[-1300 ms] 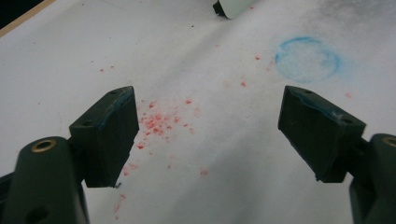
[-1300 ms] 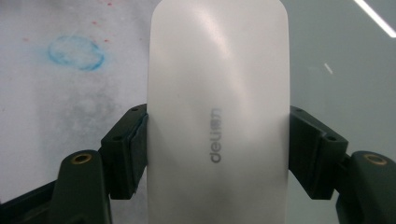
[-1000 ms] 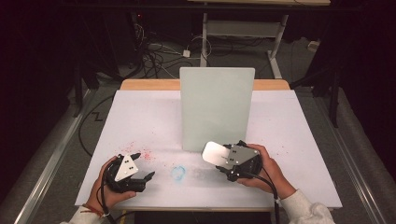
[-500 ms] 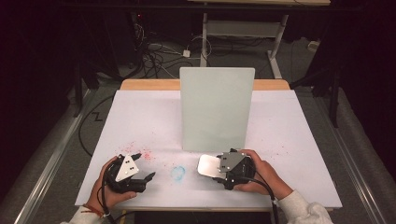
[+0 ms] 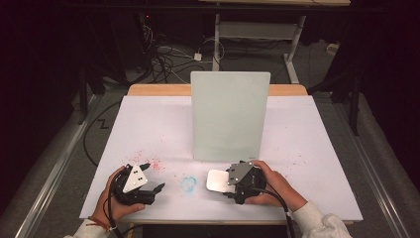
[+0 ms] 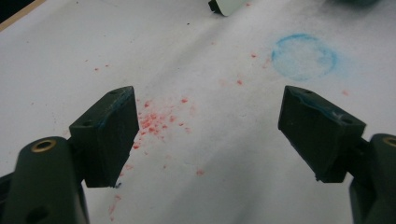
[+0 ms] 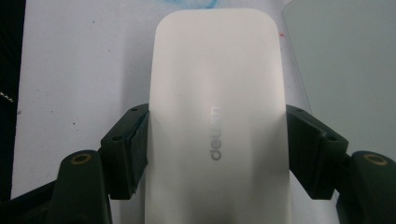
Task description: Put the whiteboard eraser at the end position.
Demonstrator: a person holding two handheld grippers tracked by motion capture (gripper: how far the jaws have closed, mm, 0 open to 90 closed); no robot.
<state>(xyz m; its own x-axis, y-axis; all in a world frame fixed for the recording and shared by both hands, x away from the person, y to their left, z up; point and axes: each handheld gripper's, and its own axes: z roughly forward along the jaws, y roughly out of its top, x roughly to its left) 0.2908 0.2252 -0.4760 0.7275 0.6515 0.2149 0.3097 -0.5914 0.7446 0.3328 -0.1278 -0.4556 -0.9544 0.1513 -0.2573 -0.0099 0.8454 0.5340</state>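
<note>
Jaws of my right gripper (image 7: 215,154) clamp the white eraser (image 7: 217,116) flatwise for wiping; left gripper (image 6: 205,135) gapes idle over the counter (image 5: 148,129).

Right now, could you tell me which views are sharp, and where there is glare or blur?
High view: table lit, surroundings dark. Right gripper view: white eraser overexposed, lettering soft. Left gripper view: red specks sharp, blue ring slightly soft.
</note>
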